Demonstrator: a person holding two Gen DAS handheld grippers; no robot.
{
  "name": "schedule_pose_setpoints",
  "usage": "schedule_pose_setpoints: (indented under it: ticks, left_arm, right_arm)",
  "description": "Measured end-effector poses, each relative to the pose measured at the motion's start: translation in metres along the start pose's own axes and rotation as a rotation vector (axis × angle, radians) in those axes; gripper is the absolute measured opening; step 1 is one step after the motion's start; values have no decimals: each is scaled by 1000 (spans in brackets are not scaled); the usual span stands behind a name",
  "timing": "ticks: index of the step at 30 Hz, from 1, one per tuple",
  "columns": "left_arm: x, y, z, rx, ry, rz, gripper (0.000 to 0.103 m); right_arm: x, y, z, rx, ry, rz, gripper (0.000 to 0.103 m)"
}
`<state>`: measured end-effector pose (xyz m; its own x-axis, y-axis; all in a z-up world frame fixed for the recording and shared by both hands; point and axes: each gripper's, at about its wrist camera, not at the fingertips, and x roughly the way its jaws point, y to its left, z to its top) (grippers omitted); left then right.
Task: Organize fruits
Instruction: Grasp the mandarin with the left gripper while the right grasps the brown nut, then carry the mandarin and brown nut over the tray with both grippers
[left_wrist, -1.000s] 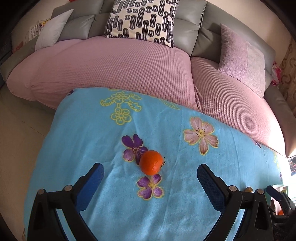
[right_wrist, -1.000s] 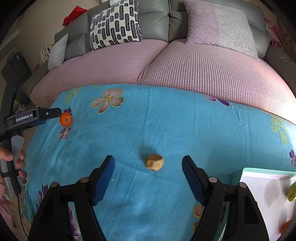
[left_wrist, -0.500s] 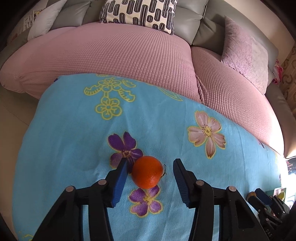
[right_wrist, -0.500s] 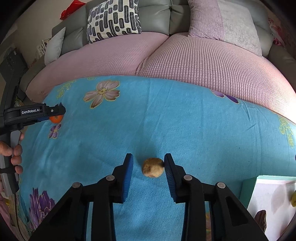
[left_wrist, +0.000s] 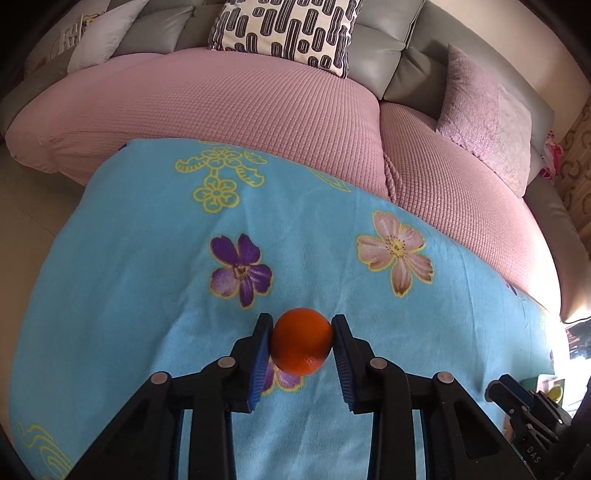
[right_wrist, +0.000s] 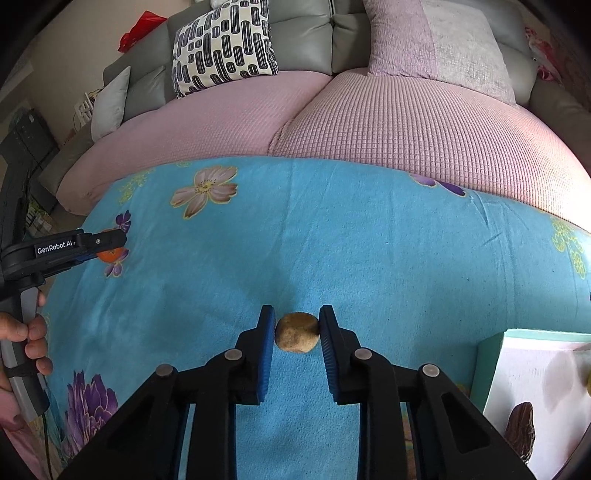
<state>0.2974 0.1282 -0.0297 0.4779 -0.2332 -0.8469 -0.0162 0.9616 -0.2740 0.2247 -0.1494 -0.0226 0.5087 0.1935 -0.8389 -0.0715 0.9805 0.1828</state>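
Left gripper (left_wrist: 302, 341): your two blue-padded jaws are clamped on the round orange citrus fruit (left_wrist: 302, 341), one pad on each flank at its widest line, which is why it sits centred and cannot roll. The fruit rests low over the turquoise fleece blanket with printed flowers (left_wrist: 147, 295); whether it has left the cloth, you cannot tell.

Right gripper (right_wrist: 297, 332): your jaws bracket the small tan, rough-skinned round fruit (right_wrist: 296, 332), both pads touching or nearly touching its sides. It reads as gripped, with the fruit low on the blanket.

Further out, at lower right, the white tray with a pale green rim (right_wrist: 491, 354) already holds a dark brown ridged item (right_wrist: 521, 430); it looks like the destination, so both fruits likely go there.

Beyond the blanket: pink quilted sofa cushions (right_wrist: 406, 122) and a black-and-white patterned pillow (right_wrist: 225, 44).
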Motion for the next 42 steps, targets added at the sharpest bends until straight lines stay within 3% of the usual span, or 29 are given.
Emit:
schedule_pose_setpoints:
  ticks: [9, 19, 25, 42]
  left_arm:
    - [-49, -29, -53, 13, -92, -45, 34]
    - [-103, -63, -118, -19, -190, -74, 34]
    - [-107, -98, -146, 18, -188, -109, 34]
    - [-83, -184, -181, 178, -125, -145, 35]
  right_arm:
    - [-66, -14, -39, 106, -98, -13, 25]
    - [-129, -39, -96, 174, -169, -153, 25]
    - [-154, -55, -123, 210, -191, -198, 25]
    - [-175, -110, -148, 332, -217, -189, 25]
